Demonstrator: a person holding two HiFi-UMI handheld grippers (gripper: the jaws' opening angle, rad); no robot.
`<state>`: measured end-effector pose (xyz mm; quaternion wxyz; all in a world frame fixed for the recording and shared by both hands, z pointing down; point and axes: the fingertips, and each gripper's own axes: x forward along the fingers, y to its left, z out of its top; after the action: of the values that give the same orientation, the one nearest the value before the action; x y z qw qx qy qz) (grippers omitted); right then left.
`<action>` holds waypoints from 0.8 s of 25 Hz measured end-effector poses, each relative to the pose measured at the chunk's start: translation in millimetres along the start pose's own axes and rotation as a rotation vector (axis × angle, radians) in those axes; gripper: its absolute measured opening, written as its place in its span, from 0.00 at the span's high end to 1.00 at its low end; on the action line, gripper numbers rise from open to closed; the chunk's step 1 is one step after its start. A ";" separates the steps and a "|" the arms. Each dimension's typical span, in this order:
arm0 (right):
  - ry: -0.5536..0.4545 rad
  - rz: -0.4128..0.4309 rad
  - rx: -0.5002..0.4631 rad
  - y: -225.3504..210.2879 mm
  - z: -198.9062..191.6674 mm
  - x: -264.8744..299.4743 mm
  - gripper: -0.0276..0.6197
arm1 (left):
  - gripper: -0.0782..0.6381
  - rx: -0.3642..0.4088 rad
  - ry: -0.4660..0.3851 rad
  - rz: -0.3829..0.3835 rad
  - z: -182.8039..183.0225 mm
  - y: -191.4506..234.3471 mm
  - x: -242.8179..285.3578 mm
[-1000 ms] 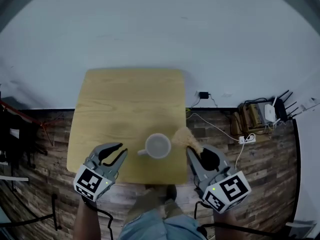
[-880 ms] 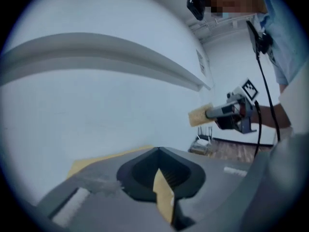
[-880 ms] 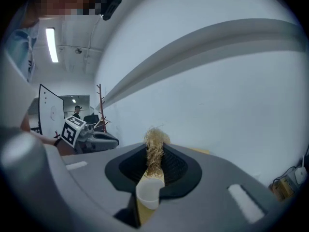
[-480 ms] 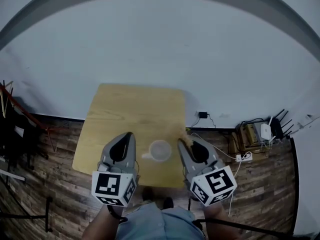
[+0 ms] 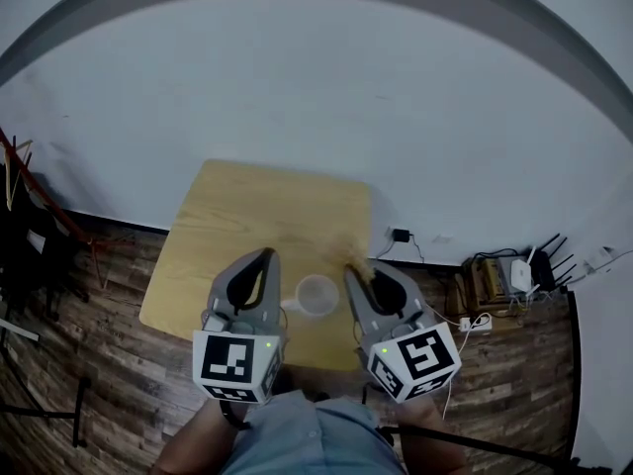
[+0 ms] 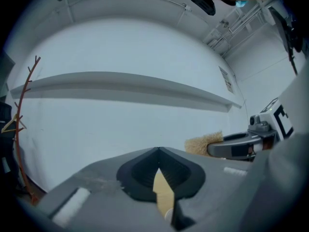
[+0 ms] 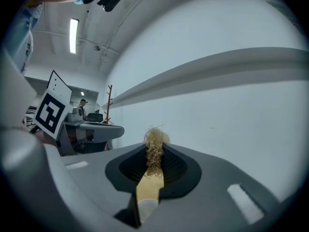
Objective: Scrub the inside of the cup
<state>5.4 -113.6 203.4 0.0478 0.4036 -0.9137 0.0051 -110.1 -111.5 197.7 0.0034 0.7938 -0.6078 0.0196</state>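
Your left gripper (image 5: 264, 258) sits at the cup's 9 o'clock, just beside it and raised above the table (image 5: 257, 211). Its jaws are pressed together at the tips and grip nothing. In the left gripper view it (image 6: 158, 150) points at the pale wall, with only a thin tan sliver showing in the slit behind the tips.

The cup (image 5: 317, 294) stands upright on the wooden top, towards the table's 6 o'clock edge, between your two grippers. It is a pale, round mug with its mouth facing up. A small handle juts out at about 8 o'clock, and the inside looks as pale as the outside. It is too small in the head view to tell more.

Your right gripper (image 5: 353, 274) is at the cup's 3 o'clock, close to the rim, and its jaws are clamped on the brush (image 5: 359, 264). The right gripper view shows the tan handle pinched between the pads, and the frizzy straw-coloured bristles (image 7: 155, 149) stick out past the tips at 12 o'clock. The brush is outside the cup.
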 end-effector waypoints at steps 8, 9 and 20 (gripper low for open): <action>0.002 0.010 -0.005 3.5 2.1 5.0 0.86 | 0.86 0.014 0.001 -0.007 -0.5 -1.9 -0.4; 0.003 0.010 -0.006 3.2 2.2 5.5 0.86 | 0.86 0.009 0.002 -0.009 -0.8 -2.5 0.3; 0.015 0.010 -0.014 1.8 -1.8 7.9 0.86 | 0.86 0.003 0.007 -0.032 -4.0 -7.4 4.6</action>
<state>-1.0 -118.2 206.0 0.0574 0.3986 -0.9153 0.0018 -101.9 -113.9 202.0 0.0045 0.8034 -0.5949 0.0233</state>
